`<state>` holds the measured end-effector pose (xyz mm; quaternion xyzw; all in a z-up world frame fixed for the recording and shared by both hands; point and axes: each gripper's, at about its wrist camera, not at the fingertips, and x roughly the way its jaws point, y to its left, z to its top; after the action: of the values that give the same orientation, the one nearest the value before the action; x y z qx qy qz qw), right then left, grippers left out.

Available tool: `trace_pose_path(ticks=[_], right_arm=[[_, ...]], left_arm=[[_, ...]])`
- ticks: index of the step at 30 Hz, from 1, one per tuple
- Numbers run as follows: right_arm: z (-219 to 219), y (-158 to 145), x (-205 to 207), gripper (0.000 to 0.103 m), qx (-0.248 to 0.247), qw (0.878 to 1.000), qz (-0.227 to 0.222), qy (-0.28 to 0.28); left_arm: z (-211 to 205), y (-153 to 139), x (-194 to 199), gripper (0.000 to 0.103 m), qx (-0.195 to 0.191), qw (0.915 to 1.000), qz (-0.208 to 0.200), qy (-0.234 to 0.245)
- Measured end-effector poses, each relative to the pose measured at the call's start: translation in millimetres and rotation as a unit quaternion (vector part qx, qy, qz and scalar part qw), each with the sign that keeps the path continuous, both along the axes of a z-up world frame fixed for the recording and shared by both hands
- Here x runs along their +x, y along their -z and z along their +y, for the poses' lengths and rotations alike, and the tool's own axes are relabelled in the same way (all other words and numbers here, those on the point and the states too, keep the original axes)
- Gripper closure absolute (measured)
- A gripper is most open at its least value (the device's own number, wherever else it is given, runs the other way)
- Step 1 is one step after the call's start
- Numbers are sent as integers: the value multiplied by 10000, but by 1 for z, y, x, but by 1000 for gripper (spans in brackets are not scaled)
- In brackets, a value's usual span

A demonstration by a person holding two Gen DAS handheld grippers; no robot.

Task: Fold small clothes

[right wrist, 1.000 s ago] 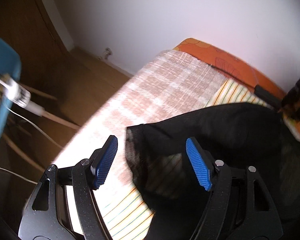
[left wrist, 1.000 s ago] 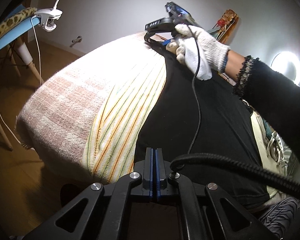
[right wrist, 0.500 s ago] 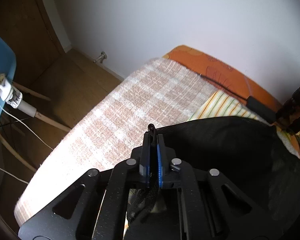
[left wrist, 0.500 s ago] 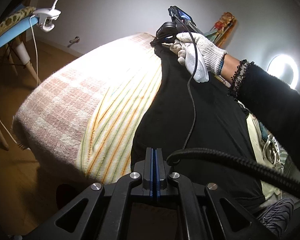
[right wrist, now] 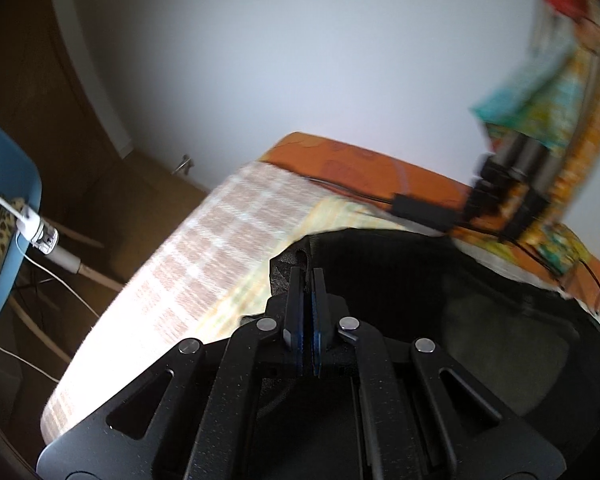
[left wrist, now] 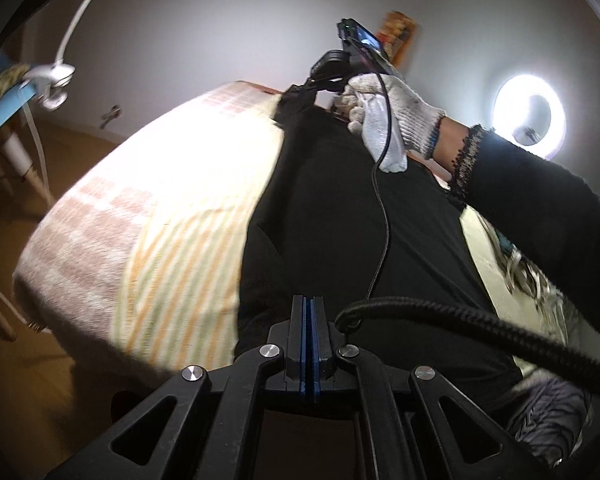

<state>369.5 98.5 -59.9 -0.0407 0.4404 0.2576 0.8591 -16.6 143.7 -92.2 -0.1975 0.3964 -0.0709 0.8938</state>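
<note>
A black mesh garment lies stretched along the bed. At its near end my left gripper is shut, with the cloth running under its fingertips. My right gripper, held by a white-gloved hand, pinches the far corner and holds it off the bed. In the right wrist view the right gripper is shut on the black garment, and a tuft of cloth pokes up past the pads. The left edge of the garment runs fairly straight between the two grippers.
The bed carries a pink plaid blanket and a yellow striped sheet. More clothes are piled at the right. A ring light glows behind. A blue chair with a clip lamp stands left. A black cable box rests on the orange sheet.
The right gripper closed on the far corner of the black garment and raised it off the bed. The left gripper stayed shut and rose a little.
</note>
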Motion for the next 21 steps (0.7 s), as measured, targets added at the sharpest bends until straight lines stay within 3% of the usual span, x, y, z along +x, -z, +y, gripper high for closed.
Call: trace_pose_path(ticks=[10,16,21], right_arm=[[-110,16,-5,99,-23,9962,76,867],[-126,17,4,99,-29,9956,51,936],[-127,20,2,99,-310,9956,16,888]], left_arm=[[-48,2,5,103,192,9950,29,984],[-65,-2,8,103,391,9913,9,1256],[-74,2,10,103,420,9894,76,1385]])
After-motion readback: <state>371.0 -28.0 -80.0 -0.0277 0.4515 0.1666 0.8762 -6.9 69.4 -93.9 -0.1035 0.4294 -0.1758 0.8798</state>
